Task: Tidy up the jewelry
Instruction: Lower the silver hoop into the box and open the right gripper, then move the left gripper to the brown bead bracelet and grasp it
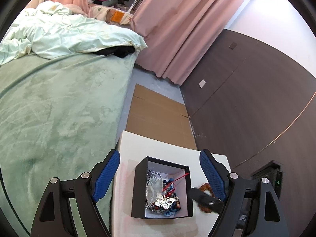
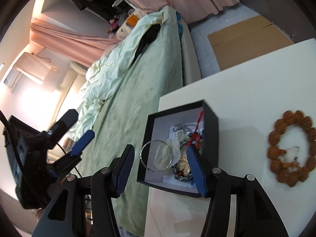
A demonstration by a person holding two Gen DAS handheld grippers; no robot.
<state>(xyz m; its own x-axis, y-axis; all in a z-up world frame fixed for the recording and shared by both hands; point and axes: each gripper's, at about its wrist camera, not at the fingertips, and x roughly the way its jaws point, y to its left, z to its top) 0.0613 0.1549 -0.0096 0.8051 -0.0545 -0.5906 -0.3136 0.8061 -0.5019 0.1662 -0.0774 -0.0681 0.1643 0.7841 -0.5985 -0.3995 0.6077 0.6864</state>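
A black jewelry box (image 1: 162, 189) with a white inside sits on a white table (image 1: 158, 146). It holds a silver butterfly brooch (image 1: 165, 201), beads, a chain and a red cord. My left gripper (image 1: 160, 177) is open above the box, its fingers on either side. In the right wrist view the box (image 2: 179, 148) is just ahead of my open right gripper (image 2: 161, 165). A thin silver bangle (image 2: 157, 156) lies over the box's near left rim, between the fingers. A brown bead bracelet (image 2: 292, 150) lies on the table to the right; it also shows in the left wrist view (image 1: 205, 189).
A bed with a green blanket (image 1: 59, 118) runs along the table's left side. Flat cardboard (image 1: 158, 114) lies on the floor beyond the table. A dark wall panel (image 1: 246, 98) and pink curtains (image 1: 177, 29) stand to the right. The left gripper (image 2: 59, 138) shows in the right wrist view.
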